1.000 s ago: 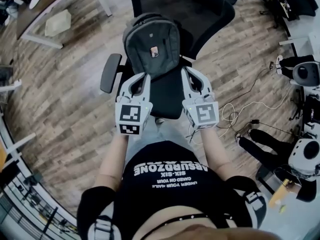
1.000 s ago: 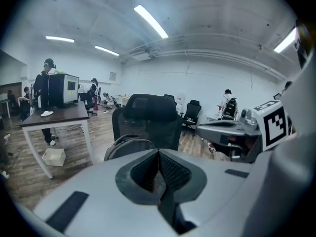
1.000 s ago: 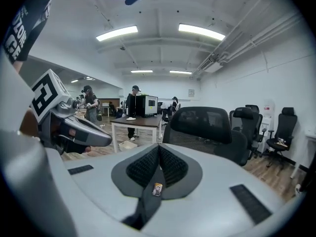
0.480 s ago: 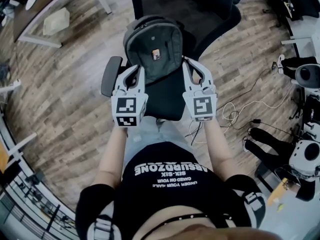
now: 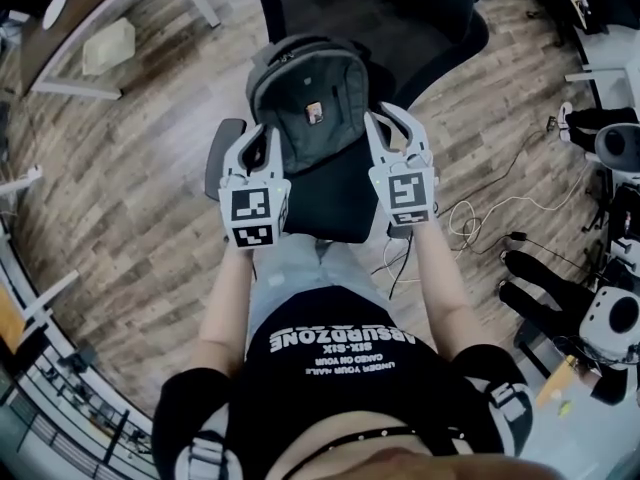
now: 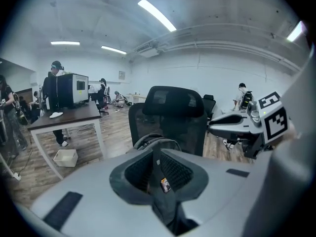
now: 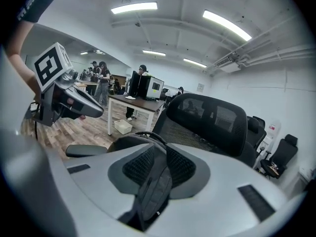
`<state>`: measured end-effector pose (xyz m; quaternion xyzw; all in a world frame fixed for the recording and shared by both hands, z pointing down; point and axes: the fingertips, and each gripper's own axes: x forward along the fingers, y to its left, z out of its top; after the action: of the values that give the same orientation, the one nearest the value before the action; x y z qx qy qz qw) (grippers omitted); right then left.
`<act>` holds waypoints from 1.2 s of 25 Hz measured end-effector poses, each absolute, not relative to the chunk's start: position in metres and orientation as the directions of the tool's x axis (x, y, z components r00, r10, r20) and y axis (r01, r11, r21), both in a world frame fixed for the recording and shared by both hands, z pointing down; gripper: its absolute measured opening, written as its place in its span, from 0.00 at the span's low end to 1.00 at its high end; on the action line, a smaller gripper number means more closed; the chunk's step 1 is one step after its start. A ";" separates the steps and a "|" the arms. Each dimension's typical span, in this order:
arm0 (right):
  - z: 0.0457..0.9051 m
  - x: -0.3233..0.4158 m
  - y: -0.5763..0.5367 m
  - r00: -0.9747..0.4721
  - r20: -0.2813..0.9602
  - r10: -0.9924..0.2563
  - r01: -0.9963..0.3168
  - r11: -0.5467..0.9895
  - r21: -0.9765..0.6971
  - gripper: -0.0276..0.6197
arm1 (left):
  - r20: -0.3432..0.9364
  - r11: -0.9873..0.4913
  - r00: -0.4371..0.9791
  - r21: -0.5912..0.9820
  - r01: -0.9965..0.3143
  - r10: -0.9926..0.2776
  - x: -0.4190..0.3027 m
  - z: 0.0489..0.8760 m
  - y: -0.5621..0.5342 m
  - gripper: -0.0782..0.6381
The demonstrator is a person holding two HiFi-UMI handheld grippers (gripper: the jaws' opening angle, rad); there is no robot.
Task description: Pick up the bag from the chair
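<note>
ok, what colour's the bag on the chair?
Dark grey bag; the head view shows it best.

Low in the centre of the frame, the left gripper's (image 6: 157,156) 2 jaws stand slightly apart. Through the slim gap I see the dark bag (image 6: 150,142) and its small tag. Behind the bag rises a black mesh chair (image 6: 175,110). The right gripper (image 6: 215,127) hangs at right. A table (image 6: 64,118) stands at left, a white bin (image 6: 65,157) under it.
</note>
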<state>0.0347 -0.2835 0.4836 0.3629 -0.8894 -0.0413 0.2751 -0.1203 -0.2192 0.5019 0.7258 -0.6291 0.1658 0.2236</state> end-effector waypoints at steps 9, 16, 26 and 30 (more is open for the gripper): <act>0.524 0.034 -0.311 -0.564 0.529 -0.634 -0.624 0.747 0.231 0.21 | 0.579 -0.115 0.143 0.084 -0.990 -0.803 -0.134 0.529 -0.236 0.30; 0.557 0.026 -0.333 -0.556 0.573 -0.602 -0.622 0.759 0.194 0.22 | 0.649 -0.129 0.113 0.023 -0.991 -0.752 -0.145 0.564 -0.248 0.32; 0.594 0.037 -0.369 -0.519 0.610 -0.598 -0.662 0.733 0.156 0.24 | 0.704 -0.118 0.067 -0.024 -0.993 -0.707 -0.157 0.601 -0.258 0.33; 0.605 0.033 -0.378 -0.519 0.630 -0.577 -0.641 0.751 0.160 0.26 | 0.708 -0.127 0.057 -0.046 -0.991 -0.704 -0.163 0.607 -0.264 0.33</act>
<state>0.0335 -0.3784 0.6048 0.3499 -0.8704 0.0461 0.3433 -0.1628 -0.2638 0.6067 0.6871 -0.6166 0.3020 0.2376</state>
